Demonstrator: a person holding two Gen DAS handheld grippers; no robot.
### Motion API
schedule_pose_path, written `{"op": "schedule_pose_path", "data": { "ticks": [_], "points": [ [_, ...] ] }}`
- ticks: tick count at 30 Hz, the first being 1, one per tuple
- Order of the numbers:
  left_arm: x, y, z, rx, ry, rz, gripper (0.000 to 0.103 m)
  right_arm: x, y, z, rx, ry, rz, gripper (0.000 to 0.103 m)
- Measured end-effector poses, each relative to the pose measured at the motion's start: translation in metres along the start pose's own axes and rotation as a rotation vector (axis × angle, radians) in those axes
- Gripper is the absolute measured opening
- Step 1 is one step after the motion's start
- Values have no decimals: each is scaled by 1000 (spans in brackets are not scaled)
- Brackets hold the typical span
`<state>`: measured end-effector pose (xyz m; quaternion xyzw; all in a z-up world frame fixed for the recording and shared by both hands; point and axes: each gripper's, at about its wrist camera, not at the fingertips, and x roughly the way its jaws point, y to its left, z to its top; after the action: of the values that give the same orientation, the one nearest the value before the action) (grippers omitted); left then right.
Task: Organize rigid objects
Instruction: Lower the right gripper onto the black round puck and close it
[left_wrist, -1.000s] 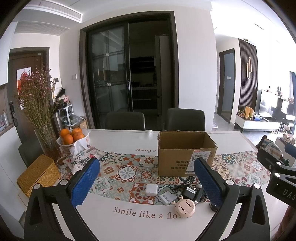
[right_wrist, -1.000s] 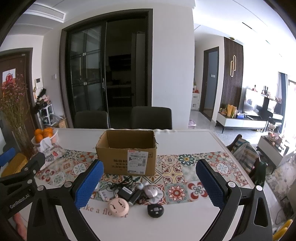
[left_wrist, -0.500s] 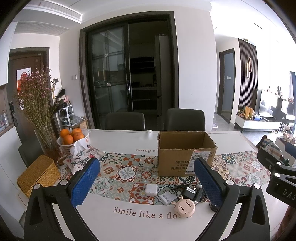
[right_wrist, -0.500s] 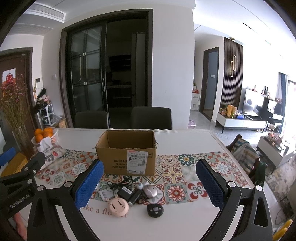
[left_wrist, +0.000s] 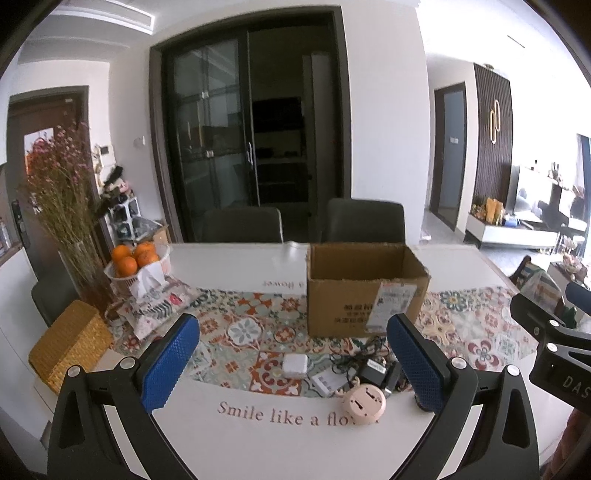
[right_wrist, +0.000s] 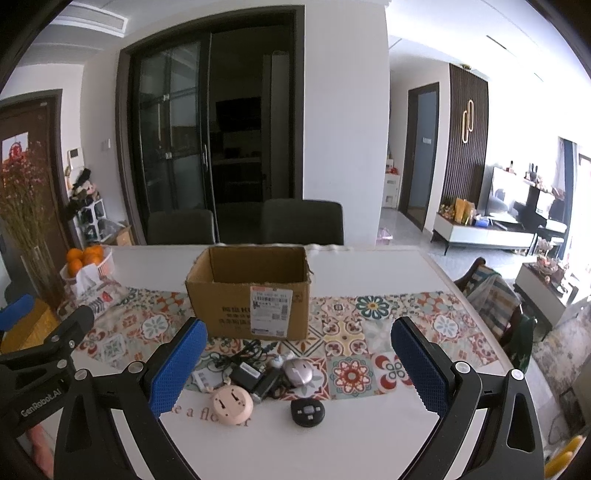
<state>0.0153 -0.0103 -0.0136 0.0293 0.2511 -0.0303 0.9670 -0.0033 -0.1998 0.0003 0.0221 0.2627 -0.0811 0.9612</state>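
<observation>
An open cardboard box (left_wrist: 364, 291) (right_wrist: 251, 293) stands on the patterned table runner. In front of it lies a cluster of small items: a pink round device (left_wrist: 364, 398) (right_wrist: 232, 403), a black round device (right_wrist: 307, 412), a pinkish mouse (right_wrist: 297, 371), a black adapter with cables (left_wrist: 375, 369) (right_wrist: 246, 373), a white cube charger (left_wrist: 294, 366) and a white flat piece (left_wrist: 327, 380). My left gripper (left_wrist: 291, 362) is open and empty, above the table's near edge. My right gripper (right_wrist: 295, 365) is open and empty, hovering before the cluster.
A white basket of oranges (left_wrist: 135, 258), a vase of dried flowers (left_wrist: 70, 221), a tissue pack (left_wrist: 155, 299) and a wicker box (left_wrist: 70, 345) sit at the table's left. Two dark chairs (left_wrist: 364, 221) stand behind the table. The other gripper shows at the right edge (left_wrist: 554, 350).
</observation>
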Motion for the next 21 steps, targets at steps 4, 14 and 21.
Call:
{"op": "schedule_pose_path", "data": {
  "ticks": [4,14,21],
  "points": [
    [21,-9,-9,16,83,-34,103,22,-7,-9,4,72,9,100],
    [78,-35,-42,59,291,-50,103,82,-18,-43,-1,274,25,100],
    [118,-45,-72,87,423,-61,103,130,-23,-76,-14,444,50,100]
  ]
}}
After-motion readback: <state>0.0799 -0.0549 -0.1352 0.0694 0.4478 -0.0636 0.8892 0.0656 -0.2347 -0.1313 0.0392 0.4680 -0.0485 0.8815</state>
